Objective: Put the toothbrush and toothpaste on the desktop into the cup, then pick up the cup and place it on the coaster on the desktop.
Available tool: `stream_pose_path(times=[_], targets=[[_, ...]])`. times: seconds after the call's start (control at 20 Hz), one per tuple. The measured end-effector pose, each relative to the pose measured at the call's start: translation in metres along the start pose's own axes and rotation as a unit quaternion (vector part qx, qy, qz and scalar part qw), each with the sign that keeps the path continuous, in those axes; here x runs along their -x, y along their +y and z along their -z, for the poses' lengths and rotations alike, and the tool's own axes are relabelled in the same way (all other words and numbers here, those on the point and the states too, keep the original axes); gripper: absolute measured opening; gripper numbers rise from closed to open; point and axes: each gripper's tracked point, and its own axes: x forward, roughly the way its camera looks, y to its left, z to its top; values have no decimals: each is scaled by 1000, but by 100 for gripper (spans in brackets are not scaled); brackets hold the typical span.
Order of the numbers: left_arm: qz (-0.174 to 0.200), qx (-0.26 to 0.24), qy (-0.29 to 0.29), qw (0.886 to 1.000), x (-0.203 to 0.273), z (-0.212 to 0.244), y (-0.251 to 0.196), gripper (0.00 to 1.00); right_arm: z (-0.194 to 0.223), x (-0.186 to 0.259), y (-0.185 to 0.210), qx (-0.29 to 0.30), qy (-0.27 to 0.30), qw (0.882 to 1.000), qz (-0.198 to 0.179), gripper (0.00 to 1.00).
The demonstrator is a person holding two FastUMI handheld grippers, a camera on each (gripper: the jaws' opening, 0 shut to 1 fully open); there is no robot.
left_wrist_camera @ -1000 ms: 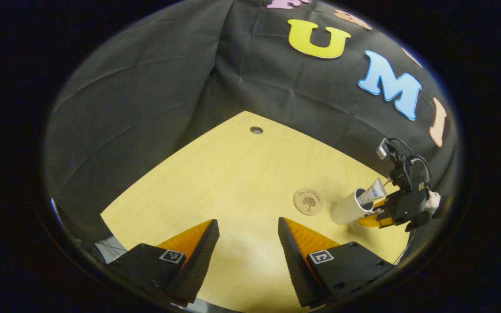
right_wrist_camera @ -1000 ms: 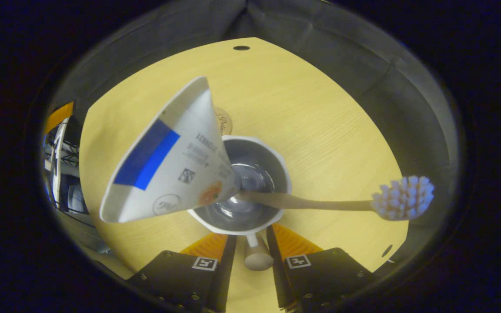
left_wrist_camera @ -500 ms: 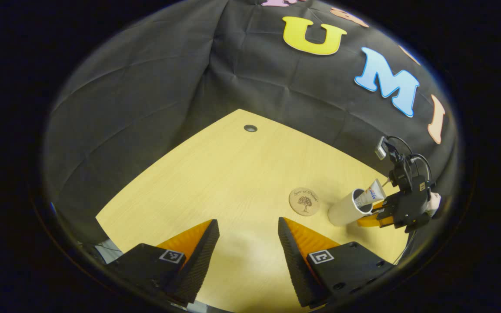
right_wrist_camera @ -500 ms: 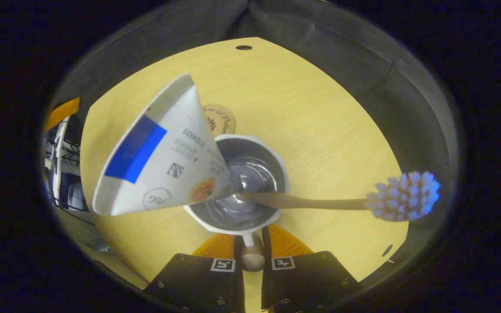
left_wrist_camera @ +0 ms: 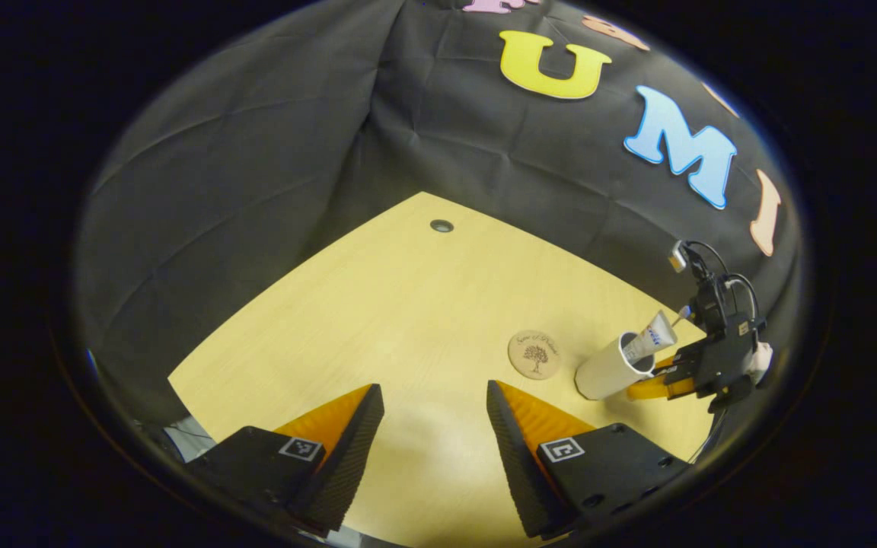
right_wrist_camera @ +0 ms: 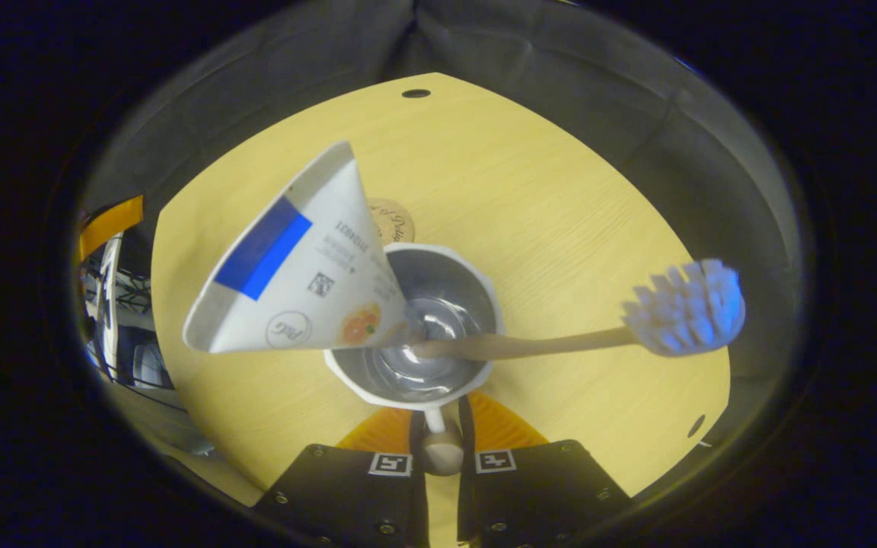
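In the left gripper view, the left gripper (left_wrist_camera: 435, 426) hangs low over the bare table (left_wrist_camera: 377, 320) with its 2 fingers set wide apart and nothing between them. To its right lies the round wooden coaster (left_wrist_camera: 534, 354), with nothing on it, printed with a small tree and a line of script too small to read. Just beside the coaster, further right, stands the white cup (left_wrist_camera: 607, 369), and the right gripper (left_wrist_camera: 655, 384) reaches in at the cup from the far side.

In the right gripper view, looking down into the cup (right_wrist_camera: 416, 323), the toothpaste (right_wrist_camera: 294, 278) leans out over the left of the rim, its cap end down inside. The toothbrush (right_wrist_camera: 560, 339) leans out to the right, bristles up and clear of the rim. At the bottom of this view the right gripper (right_wrist_camera: 441, 449) has its fingers drawn narrow, both pressing on the cup's handle (right_wrist_camera: 441, 449). The coaster (right_wrist_camera: 391, 221) peeks out behind the tube.

So the loading seems done: both items are in the cup. What remains is to carry the cup across and set it on the coaster.

The tube's print holds a code square, a round logo and small text; none of it reads with certainty
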Motion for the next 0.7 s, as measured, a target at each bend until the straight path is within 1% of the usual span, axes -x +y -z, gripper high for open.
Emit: stream_pose_path(times=[0.05,0.1,0.15,0.25,0.45,0.7], targets=[[0,0,-1,1000,2,1,2,88,-2,1,4,-7,-7,1000,-3,15],[0,0,-2,1000,3,2,4,88,-6,3,5,-11,-12,1000,-4,11],[0,1,-2,1000,5,5,6,88,-11,6,6,-15,-18,1000,-5,15],[0,3,-1,1000,9,7,9,88,-21,9,13,-28,-27,999,-12,15],[0,1,0,1000,7,2,6,88,-44,8,21,-38,-45,998,-15,15],[-2,3,5,1000,8,5,11,88,-83,1,36,-60,-68,996,-21,15]])
